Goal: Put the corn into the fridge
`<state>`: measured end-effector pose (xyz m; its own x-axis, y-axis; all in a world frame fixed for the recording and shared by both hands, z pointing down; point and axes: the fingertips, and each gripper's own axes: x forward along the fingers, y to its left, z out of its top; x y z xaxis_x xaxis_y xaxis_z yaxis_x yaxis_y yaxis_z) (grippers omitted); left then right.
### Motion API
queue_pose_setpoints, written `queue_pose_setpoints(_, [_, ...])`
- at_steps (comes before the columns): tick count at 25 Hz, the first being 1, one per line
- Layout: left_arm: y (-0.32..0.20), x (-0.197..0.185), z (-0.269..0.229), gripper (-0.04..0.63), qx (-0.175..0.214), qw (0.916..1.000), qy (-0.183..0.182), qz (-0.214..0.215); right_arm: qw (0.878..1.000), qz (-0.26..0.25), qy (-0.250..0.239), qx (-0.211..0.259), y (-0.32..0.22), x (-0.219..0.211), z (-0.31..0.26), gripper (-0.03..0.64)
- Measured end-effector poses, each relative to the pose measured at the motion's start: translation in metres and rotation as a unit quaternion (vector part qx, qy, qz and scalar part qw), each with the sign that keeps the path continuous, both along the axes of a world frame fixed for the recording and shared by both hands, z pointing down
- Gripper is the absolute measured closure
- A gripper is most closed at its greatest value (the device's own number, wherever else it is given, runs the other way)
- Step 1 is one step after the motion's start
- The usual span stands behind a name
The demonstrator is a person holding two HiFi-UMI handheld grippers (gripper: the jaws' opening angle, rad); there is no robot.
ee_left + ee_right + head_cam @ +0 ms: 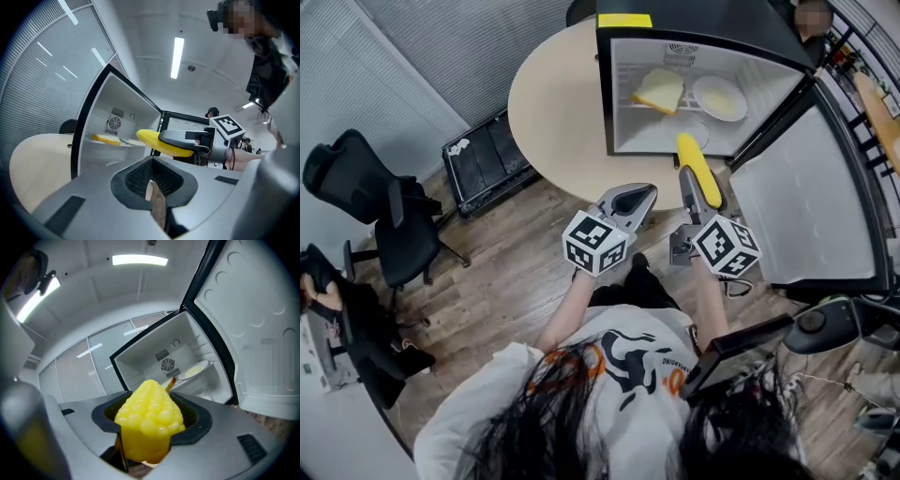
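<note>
My right gripper [688,178] is shut on a yellow corn cob [697,169], which points toward the open mini fridge [698,42]. In the right gripper view the corn [149,423] fills the jaws, with the fridge interior [159,357] straight behind it. The left gripper [635,200] hangs beside it, jaws together and empty. From the left gripper view I see the corn [161,143] held in the right gripper [185,139], just in front of the fridge opening.
The fridge stands on a round beige table [553,103]; its door [811,202] swings open to the right. On the shelf lie a yellow wedge [658,90] and a plate [718,97]. A black office chair [380,216] and a black crate [487,159] stand left.
</note>
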<state>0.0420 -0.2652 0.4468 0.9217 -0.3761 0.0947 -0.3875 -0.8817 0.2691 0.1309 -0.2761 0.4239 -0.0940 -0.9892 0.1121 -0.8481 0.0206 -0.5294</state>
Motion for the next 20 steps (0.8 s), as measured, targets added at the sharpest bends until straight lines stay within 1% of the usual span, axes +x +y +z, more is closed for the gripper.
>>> queue_pose_setpoints(6, [-0.032, 0.016, -0.006, 0.584, 0.007, 0.9999, 0.001, -0.011, 1.0, -0.021, 0.018, 0.006, -0.049, 0.022, -0.009, 0.36])
queue_pose_setpoints(12, [-0.065, 0.034, -0.003, 0.584, 0.007, 0.9996, -0.004, -0.028, 0.995, -0.083, 0.064, -0.006, -0.101, 0.034, -0.009, 0.36])
queue_pose_setpoints(17, [-0.089, 0.046, -0.004, 0.584, 0.011, 0.9991, -0.008, -0.039, 0.988, -0.132, 0.085, -0.012, -0.14, 0.034, -0.008, 0.36])
queue_pose_setpoints(20, [-0.101, 0.049, -0.002, 0.584, 0.012, 0.9987, -0.011, -0.049, 0.982, -0.161, 0.094, -0.015, -0.161, 0.027, -0.007, 0.36])
